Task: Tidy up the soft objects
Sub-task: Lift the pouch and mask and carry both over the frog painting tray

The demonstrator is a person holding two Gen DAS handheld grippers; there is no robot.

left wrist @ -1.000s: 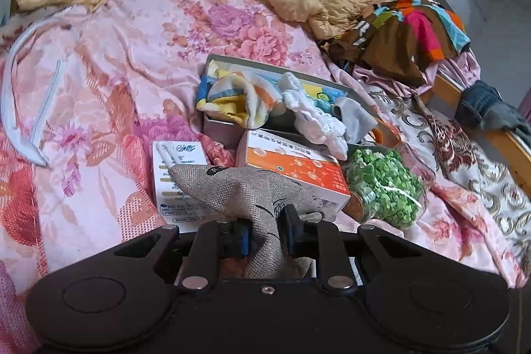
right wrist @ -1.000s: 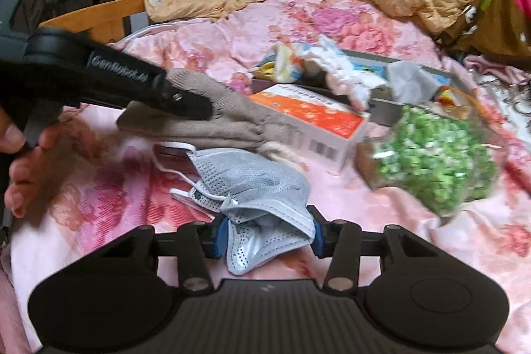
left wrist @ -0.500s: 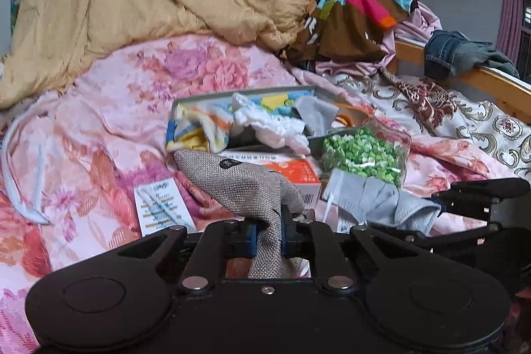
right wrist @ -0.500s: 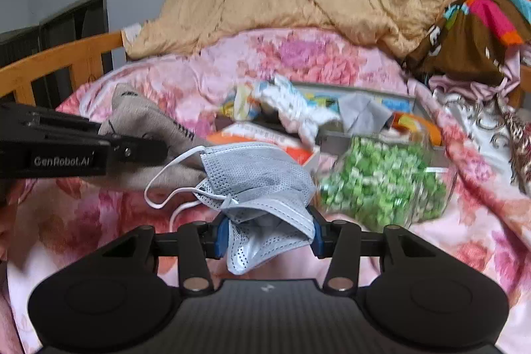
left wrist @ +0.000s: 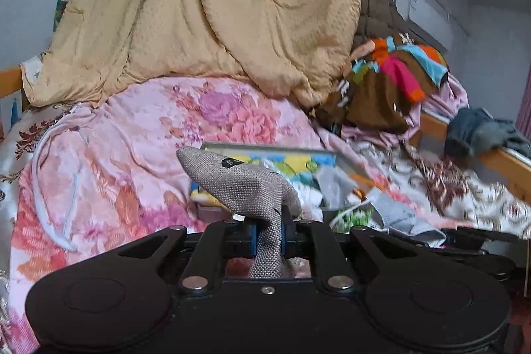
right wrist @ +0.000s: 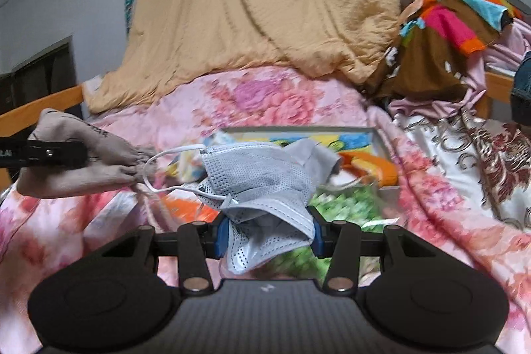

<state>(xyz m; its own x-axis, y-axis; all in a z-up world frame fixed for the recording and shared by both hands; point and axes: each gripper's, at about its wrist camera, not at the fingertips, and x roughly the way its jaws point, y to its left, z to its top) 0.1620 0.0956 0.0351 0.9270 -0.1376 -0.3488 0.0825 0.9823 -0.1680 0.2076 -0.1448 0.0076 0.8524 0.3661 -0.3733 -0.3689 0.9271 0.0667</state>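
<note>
Bed [left wrist: 109, 155] under pink floral sheet. Tan quilt [left wrist: 205, 15] heaped at 12 o'clock. Multicoloured garment [left wrist: 395, 78] at 2 o'clock. Jeans [left wrist: 478, 131] on wooden rail [left wrist: 507, 161], 3 o'clock. Bag of green pieces [right wrist: 345, 208], centre, partly hidden.

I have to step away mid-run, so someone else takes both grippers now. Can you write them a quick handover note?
Left gripper: shut on the burlap pouch, held above the bed.
Right gripper: shut on the grey face mask, also lifted.
The open box of soft items lies ahead on the pink floral blanket.
Done: both items picked up.
Left: place pouch and mask, probably into the box.
</note>
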